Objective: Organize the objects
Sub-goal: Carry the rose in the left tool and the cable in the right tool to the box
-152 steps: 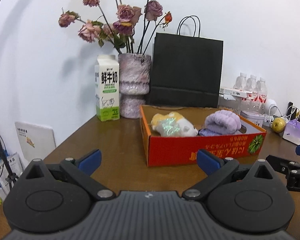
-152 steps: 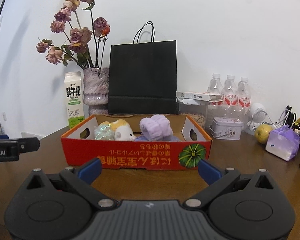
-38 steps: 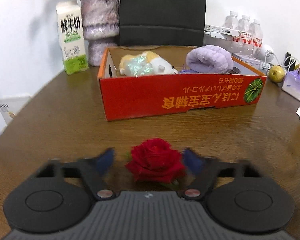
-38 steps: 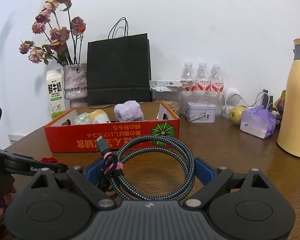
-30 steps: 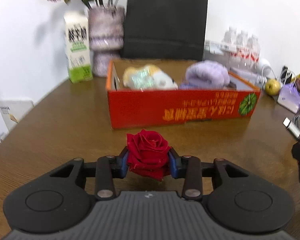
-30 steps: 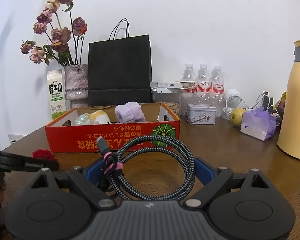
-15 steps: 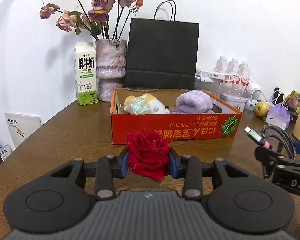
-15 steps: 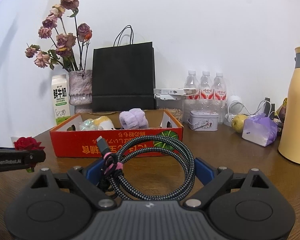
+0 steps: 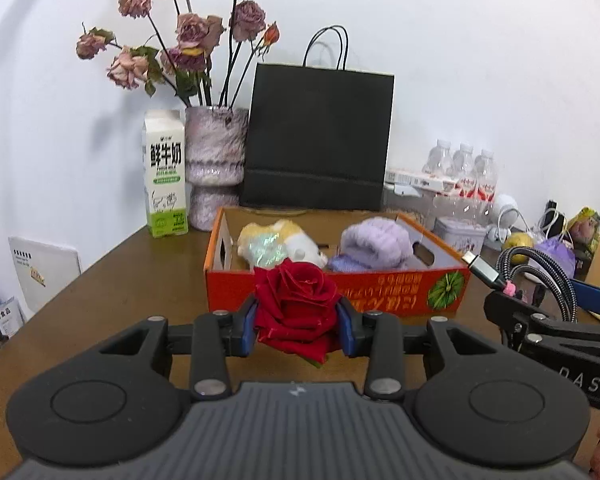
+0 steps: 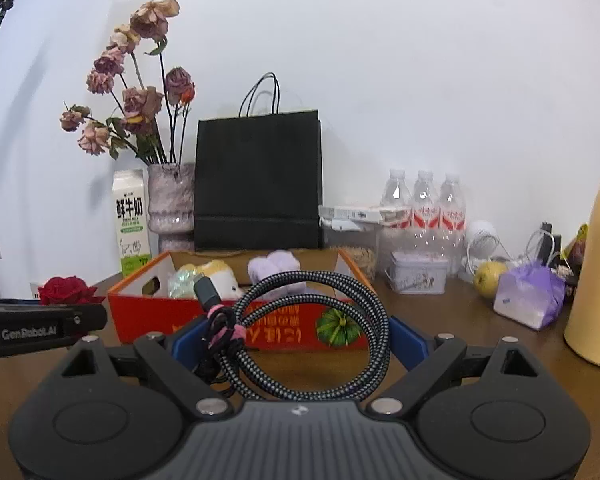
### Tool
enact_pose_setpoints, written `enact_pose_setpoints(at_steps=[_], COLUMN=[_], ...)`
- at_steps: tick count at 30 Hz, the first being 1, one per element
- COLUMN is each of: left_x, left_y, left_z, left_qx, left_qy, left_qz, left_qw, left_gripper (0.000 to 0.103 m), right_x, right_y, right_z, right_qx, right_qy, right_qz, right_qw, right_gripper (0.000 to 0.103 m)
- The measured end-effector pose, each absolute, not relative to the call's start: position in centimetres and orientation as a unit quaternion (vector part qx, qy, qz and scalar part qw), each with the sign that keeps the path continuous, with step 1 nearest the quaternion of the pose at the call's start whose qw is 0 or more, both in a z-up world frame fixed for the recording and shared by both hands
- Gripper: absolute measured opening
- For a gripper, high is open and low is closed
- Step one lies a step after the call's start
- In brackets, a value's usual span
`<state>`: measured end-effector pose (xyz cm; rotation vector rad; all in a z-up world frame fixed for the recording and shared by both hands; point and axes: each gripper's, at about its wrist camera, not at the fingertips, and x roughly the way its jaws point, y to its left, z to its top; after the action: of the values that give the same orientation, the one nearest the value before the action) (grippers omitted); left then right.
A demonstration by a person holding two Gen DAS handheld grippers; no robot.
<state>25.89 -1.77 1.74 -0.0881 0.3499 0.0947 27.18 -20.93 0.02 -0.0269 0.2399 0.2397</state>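
A red rose is clamped between the blue pads of the left tongs and held above the brown wooden surface, just near of the orange cardboard box. A coiled braided cable, bound with a pink tie, is gripped in the right tongs, also raised near of the box; its metal plug is seen at the right in the left wrist view. The box front carries inverted orange characters, not legible, and a green pumpkin emblem. A yellow plush toy and a folded purple cloth lie inside the box. "GenRobot.AI" is read on the left tongs' side in the right wrist view. A milk carton marked "鲜牛奶" stands far left, beside a vase and a black paper bag.
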Motion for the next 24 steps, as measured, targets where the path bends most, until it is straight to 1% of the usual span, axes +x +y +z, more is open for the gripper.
enact_pose_setpoints(at_steps=[9, 16, 24], left_x=[29.7, 33.7, 38.6], left_y=[-1.5, -0.9, 0.4], left_z=[3.6, 4.2, 4.2], left_qx=[-0.063, -0.082, -0.089], left_qy=[0.156, 0.141, 0.138], left_qz=[0.057, 0.067, 0.077], left_qw=[0.984, 0.984, 0.983], left_gripper=[0.039, 0.039, 0.039], right_x=[30.4, 34.4, 39.1], right_y=[-19.5, -18.2, -16.7], right_z=[2.0, 2.1, 1.9], right_qx=[-0.009, 0.005, -0.009], right_qy=[0.09, 0.085, 0.081], right_qz=[0.122, 0.125, 0.126], right_qw=[0.988, 0.989, 0.989], right_gripper=[0.093, 0.093, 0.093])
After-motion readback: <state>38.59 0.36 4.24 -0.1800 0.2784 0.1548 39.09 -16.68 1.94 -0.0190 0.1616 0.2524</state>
